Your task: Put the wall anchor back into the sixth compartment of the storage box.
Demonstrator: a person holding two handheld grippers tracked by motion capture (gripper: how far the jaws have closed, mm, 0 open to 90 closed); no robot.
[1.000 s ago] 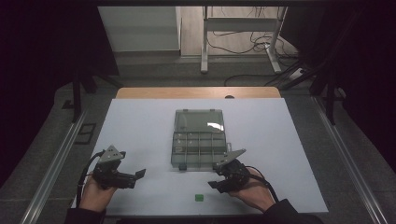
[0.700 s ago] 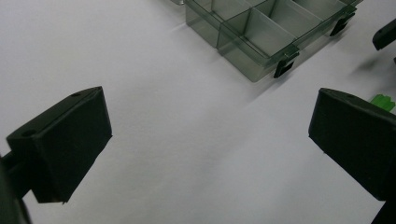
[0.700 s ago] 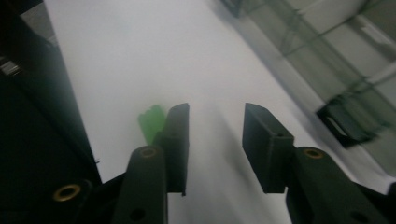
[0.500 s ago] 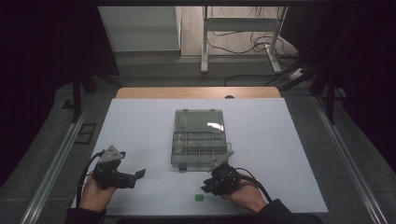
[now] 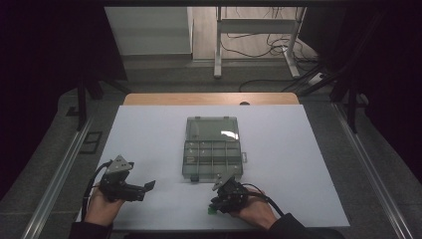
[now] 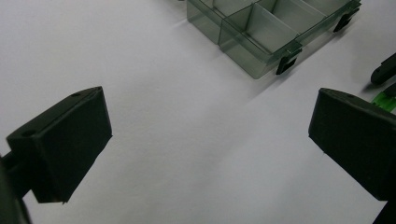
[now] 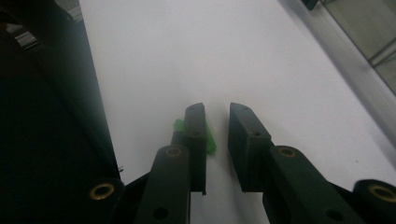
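From the high view, I have my right tongs (image 5: 217,205) down near the near edge of the white table (image 5: 149,139), at a small green piece (image 5: 211,210). In the right gripper view the jaws have just been closing and now stand narrow with a visible gap; the green piece (image 7: 209,140) lies against one jaw, half hidden under it, rather than squarely between the two. I judge the pads are not yet clamped on it. The risk is that further closing pushes the piece sideways or flicks it off the table's edge, because the jaw sits on top of it. The open compartment box (image 5: 213,158) sits just beyond these tongs. My left tongs (image 5: 142,189) hang wide apart, empty, well off to the side.
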